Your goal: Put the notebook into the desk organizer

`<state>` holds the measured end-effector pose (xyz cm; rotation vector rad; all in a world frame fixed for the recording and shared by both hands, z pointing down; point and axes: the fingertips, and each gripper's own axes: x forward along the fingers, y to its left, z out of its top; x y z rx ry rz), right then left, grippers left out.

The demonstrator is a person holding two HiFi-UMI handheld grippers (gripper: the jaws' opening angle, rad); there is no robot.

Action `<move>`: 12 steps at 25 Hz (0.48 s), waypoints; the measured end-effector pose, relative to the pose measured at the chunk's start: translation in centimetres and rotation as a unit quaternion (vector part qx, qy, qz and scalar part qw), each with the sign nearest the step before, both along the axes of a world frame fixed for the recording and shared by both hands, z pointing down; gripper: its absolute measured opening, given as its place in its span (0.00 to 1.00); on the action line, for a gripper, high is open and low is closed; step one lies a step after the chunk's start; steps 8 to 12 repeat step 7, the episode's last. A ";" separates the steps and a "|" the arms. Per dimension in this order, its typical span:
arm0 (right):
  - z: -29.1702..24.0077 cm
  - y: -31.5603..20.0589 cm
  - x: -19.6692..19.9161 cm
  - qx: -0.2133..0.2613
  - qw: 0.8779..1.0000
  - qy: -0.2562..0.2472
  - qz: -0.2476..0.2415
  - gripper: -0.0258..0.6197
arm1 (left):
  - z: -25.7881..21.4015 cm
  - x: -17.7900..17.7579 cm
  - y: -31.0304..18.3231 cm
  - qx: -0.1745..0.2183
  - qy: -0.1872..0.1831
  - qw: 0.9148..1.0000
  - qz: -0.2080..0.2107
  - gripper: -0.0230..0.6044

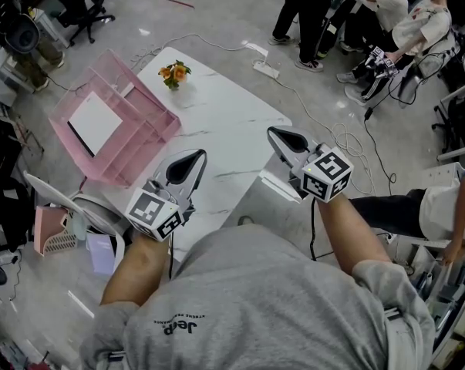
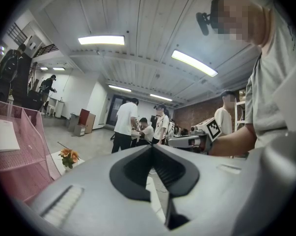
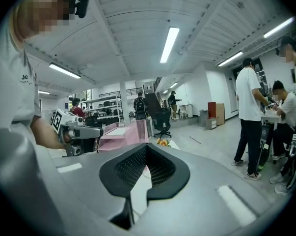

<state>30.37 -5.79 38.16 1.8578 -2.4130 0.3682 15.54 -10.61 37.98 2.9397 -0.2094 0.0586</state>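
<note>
Nearby, flowers [image 1: 175, 73], pink desk organizer [image 1: 143, 133] (notebook [image 1: 95, 122] inside)

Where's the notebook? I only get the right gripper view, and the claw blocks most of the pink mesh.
Observer: Head view shows the white notebook lying inside the pink desk organizer, at the left side of the table.
Operator: Is the left claw holding anything?
Observer: No. In the left gripper view the left claw is shut with nothing between its tips.
</note>
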 end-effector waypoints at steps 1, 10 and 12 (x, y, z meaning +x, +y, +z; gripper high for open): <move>0.0 0.0 0.0 0.000 1.000 0.000 0.000 0.04 | 0.0 0.0 0.0 0.000 0.001 1.000 0.000 0.13; -0.1 0.0 -0.1 0.000 1.000 0.003 -0.002 0.04 | -0.1 -0.2 -0.1 -0.003 0.002 1.000 -0.004 0.13; -0.1 0.0 -0.1 0.000 1.000 0.003 -0.002 0.04 | -0.1 -0.2 -0.1 -0.003 0.002 1.000 -0.004 0.13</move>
